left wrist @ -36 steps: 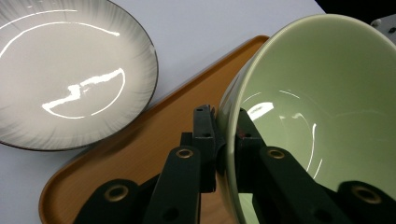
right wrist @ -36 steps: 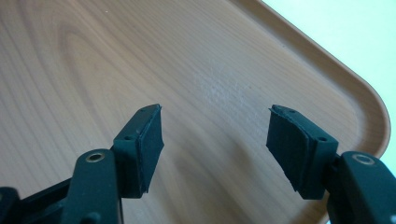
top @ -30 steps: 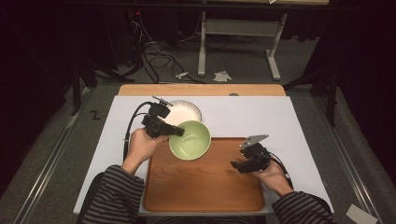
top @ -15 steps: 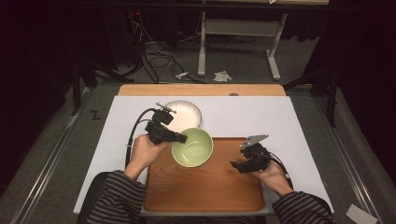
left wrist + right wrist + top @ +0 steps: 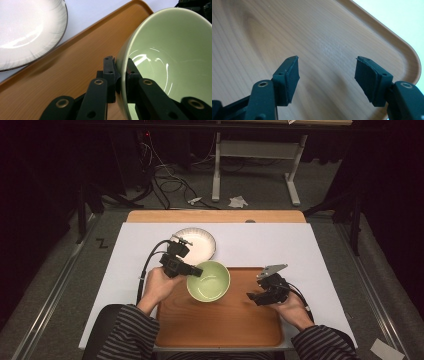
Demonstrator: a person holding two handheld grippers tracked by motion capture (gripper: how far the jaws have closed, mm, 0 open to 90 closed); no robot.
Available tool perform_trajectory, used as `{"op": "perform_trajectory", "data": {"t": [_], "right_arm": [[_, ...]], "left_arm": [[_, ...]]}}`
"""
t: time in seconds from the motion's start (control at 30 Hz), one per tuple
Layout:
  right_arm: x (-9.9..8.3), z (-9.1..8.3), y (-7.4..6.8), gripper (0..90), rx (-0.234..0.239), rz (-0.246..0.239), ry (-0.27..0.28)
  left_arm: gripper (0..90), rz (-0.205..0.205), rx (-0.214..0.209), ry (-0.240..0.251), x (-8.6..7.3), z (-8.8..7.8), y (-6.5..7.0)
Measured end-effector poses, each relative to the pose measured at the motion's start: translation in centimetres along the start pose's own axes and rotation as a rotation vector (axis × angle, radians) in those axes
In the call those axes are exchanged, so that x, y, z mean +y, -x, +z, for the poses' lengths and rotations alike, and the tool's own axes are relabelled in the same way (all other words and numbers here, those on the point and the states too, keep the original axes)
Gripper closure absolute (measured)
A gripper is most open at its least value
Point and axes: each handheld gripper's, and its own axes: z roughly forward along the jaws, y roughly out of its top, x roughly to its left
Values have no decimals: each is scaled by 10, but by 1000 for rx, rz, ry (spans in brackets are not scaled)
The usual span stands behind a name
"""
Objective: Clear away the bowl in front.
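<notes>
Glossy pale-green glazed ceramic bowl (image 5: 172,60); smooth, wood-grained brown rectangular tray (image 5: 287,30); shiny white ceramic plate (image 5: 27,30); matt white paper-like table cover (image 5: 300,245); matt black rubbery pads (image 5: 365,77).

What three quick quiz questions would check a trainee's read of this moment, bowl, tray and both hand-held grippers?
1. True or false: the left hand-held gripper pinches the green bowl by its rim, one jaw inside and one outside.
2. Which lies off the wooden tray? A) the green bowl B) the white plate C) the right hand-held gripper
3. Fill in: the right hand-held gripper's jaws are ____ and hold nothing.

Key: 1 true; 2 B; 3 open.
</notes>
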Motion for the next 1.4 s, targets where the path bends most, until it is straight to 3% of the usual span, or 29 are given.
{"op": "perform_trajectory", "data": {"t": [0.4, 0.87, 1.4], "right_arm": [[0, -3, -1, 372, -4, 3, 12], [0, -2, -1, 373, -2, -11, 21], [0, -2, -1, 374, 1, -13, 22]], "left_arm": [[836, 17, 49, -38, 0, 21, 0], [837, -6, 47, -79, -7, 46, -6], [834, -9, 64, -96, -9, 60, -4]]}}
